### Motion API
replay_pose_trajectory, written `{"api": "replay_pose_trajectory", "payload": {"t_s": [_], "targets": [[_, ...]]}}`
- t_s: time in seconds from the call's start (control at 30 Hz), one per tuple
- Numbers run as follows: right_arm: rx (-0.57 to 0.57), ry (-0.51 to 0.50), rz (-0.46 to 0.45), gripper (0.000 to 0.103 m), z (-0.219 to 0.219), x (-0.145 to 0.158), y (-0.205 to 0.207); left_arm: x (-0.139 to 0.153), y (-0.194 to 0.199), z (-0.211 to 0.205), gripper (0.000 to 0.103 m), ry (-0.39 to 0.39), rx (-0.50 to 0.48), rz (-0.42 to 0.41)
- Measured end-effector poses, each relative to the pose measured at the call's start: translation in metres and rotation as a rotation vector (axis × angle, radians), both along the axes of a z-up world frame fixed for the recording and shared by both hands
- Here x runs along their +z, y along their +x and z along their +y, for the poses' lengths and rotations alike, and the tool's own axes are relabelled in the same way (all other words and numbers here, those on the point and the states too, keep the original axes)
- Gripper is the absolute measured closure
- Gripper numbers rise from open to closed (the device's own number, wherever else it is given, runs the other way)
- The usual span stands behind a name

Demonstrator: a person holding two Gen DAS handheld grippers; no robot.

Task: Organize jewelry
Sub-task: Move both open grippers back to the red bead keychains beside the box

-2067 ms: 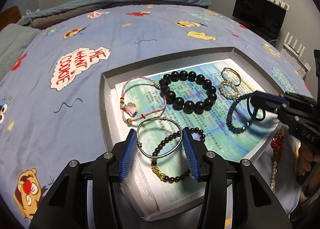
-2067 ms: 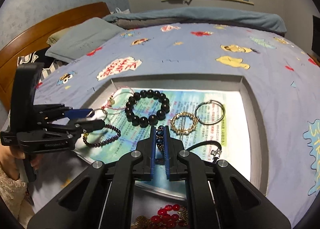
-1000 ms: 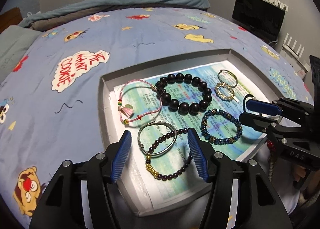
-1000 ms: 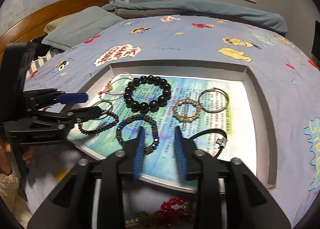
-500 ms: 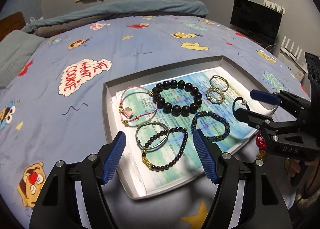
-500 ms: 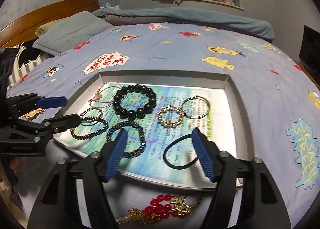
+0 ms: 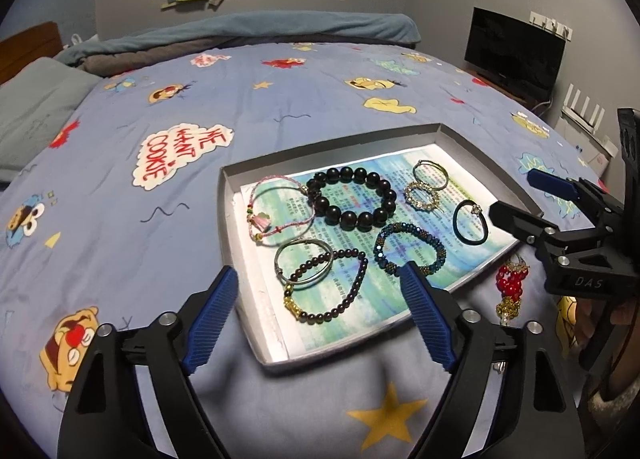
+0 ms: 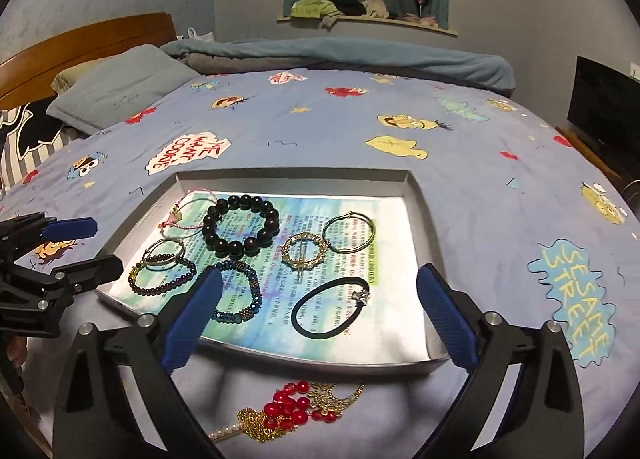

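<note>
A grey tray (image 7: 226,219) (image 8: 424,199) lined with printed paper lies on the bed. It holds a large black bead bracelet (image 7: 352,199) (image 8: 240,231), a pink cord bracelet (image 7: 280,211), a silver bangle (image 7: 304,261), a dark bead bracelet (image 7: 332,287), a blue bead bracelet (image 7: 408,255) (image 8: 240,291), a gold ring piece (image 8: 304,253), a thin hoop (image 8: 350,235) and a black band (image 8: 330,313). A red and gold piece (image 8: 296,409) (image 7: 508,287) lies on the bedspread outside the tray. My left gripper (image 7: 320,319) is open and empty before the tray. My right gripper (image 8: 320,315) is open and empty.
The bed has a blue cartoon bedspread (image 7: 160,219). A pillow (image 8: 116,95) and wooden headboard (image 8: 80,43) are at the far left. A dark screen (image 7: 512,51) stands beside the bed. A shelf (image 8: 360,19) with clothes is on the far wall.
My right gripper let go of the blue bead bracelet in the tray, opened wide and drew back. My left gripper also opened wider and drew back and up.
</note>
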State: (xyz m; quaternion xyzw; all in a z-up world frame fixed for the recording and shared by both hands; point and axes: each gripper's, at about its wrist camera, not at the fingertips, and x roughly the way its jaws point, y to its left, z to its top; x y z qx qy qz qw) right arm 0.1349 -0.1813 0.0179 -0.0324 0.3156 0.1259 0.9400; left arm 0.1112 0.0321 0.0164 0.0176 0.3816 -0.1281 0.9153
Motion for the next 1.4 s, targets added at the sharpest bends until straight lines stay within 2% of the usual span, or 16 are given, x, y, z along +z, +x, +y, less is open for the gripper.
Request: {"api": "replay_pose_trajectory", "payload": {"t_s": [0.17, 0.47, 0.73, 1.13, 1.4], "targets": [[-0.021, 0.008, -0.004, 0.006, -0.007, 0.004, -0.004, 0.000, -0.010, 0.003, 0.012, -0.001, 0.032, -0.007], [-0.083, 0.083, -0.004, 0.006, -0.043, 0.004, -0.016, -0.004, -0.038, -0.009, 0.011, 0.014, 0.008, -0.023], [-0.123, 0.034, -0.015, 0.006, -0.067, -0.005, -0.034, -0.017, -0.059, -0.036, 0.011, 0.010, -0.067, -0.006], [-0.098, 0.003, -0.013, 0.006, -0.080, -0.022, -0.054, -0.044, -0.075, -0.089, 0.011, 0.019, -0.216, 0.026], [-0.073, 0.013, 0.009, 0.006, -0.081, -0.028, -0.055, -0.055, -0.074, -0.108, 0.011, 0.038, -0.248, 0.010]]}}
